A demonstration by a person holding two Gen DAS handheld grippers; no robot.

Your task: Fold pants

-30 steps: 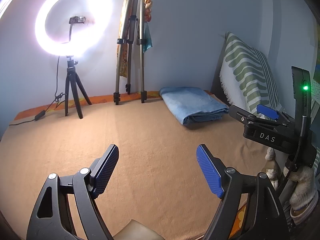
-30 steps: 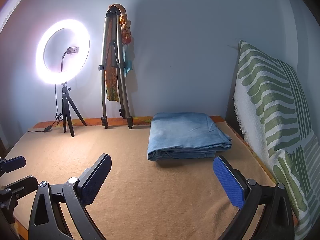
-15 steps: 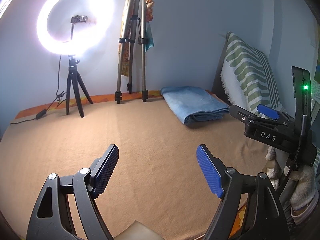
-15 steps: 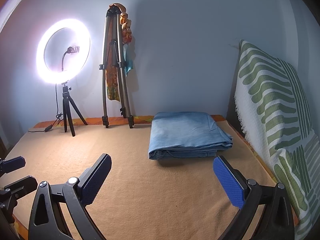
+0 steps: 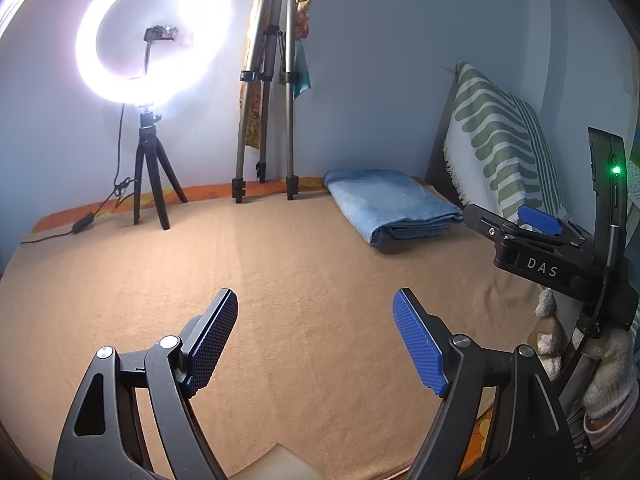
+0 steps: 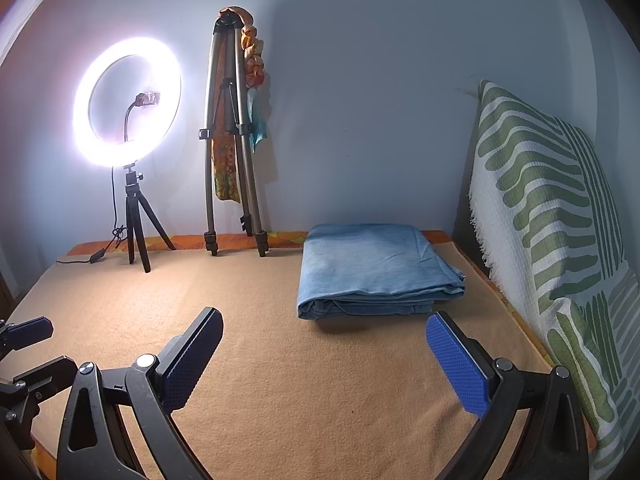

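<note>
Light blue pants (image 6: 376, 268) lie folded into a neat rectangular stack at the far right of the tan blanket (image 6: 280, 360); they also show in the left wrist view (image 5: 390, 204). My left gripper (image 5: 316, 340) is open and empty, low over the near middle of the blanket, well short of the pants. My right gripper (image 6: 324, 360) is open and empty, just in front of the pants and apart from them. The right gripper's body shows at the right of the left wrist view (image 5: 548, 256).
A lit ring light on a small tripod (image 6: 128, 108) stands at the back left, its cable trailing left. A folded tall tripod with cloth hung on it (image 6: 234, 140) leans on the back wall. A green-striped pillow (image 6: 560, 248) lines the right edge.
Both views have shifted only slightly; the pants lie still and both grippers stay open.
</note>
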